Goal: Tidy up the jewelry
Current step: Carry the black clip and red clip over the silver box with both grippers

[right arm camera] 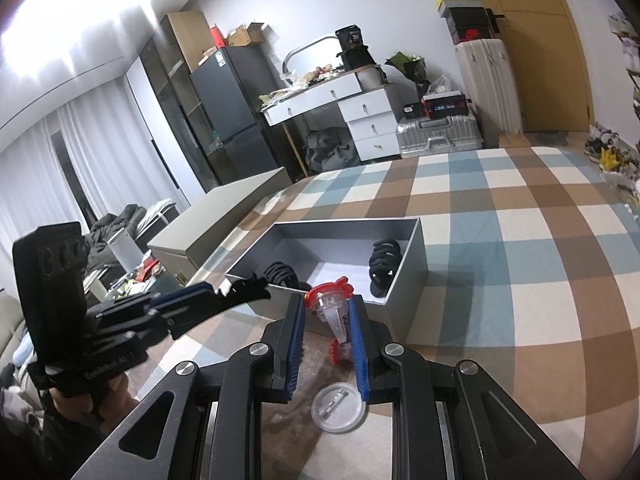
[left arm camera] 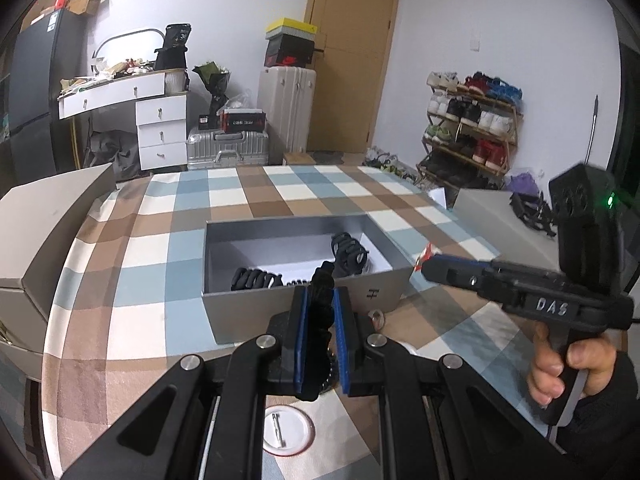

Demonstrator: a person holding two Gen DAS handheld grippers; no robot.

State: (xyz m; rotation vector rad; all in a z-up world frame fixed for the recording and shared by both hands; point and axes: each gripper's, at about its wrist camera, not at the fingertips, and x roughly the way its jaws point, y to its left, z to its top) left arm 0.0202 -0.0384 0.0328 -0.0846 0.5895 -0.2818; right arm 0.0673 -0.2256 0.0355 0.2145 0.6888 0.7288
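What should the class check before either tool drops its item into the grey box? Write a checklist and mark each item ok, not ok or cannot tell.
1. Left tool grips the black hair tie: ok.
2. Right tool grips the red and clear ornament: ok.
3. Grey box open, with bare floor inside: ok.
4. Left tool past the box's near wall: cannot tell.
5. Right tool past the near wall: cannot tell.
6. Round badge and ring on the cloth, outside the box, left to collect: not ok.

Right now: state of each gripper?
Left gripper: shut on black hair tie.
Right gripper: shut on red-and-clear hair clip.
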